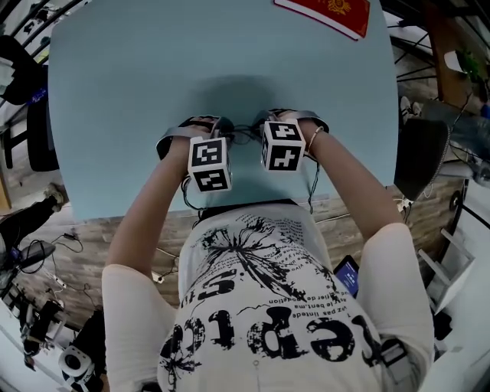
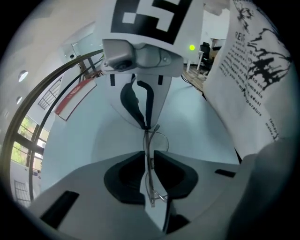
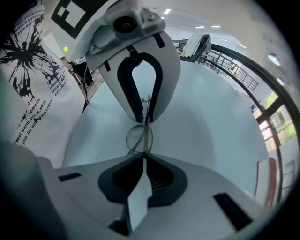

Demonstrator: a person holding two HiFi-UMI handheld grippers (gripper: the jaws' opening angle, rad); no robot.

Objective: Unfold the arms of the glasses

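Glasses (image 3: 139, 138) with thin metal wire rims and clear round lenses hang just above the pale blue tabletop (image 1: 153, 76), stretched between the tips of the two tongs, which face each other at close range and point steeply down. The right gripper (image 3: 142, 159) has its jaws closed on the frame, its tips meeting on the wire right beside one lens. The left gripper (image 2: 149, 157) has its jaws narrowly apart: the wire frame runs straight through the slit between its black pads, lying close to one of them, with a sliver of gap on the other side. In the head view the glasses are mostly hidden behind the two white cubes with black square markers (image 1: 209, 163), which sit side by side near the table's front edge. A bare hand (image 1: 180, 136) wraps each tool. The person wears a white T-shirt with black print (image 1: 260, 306). A red book with a gold emblem (image 1: 325, 14) lies at the table's far edge, well apart from the glasses. Wooden flooring (image 1: 99, 245) shows below the table.
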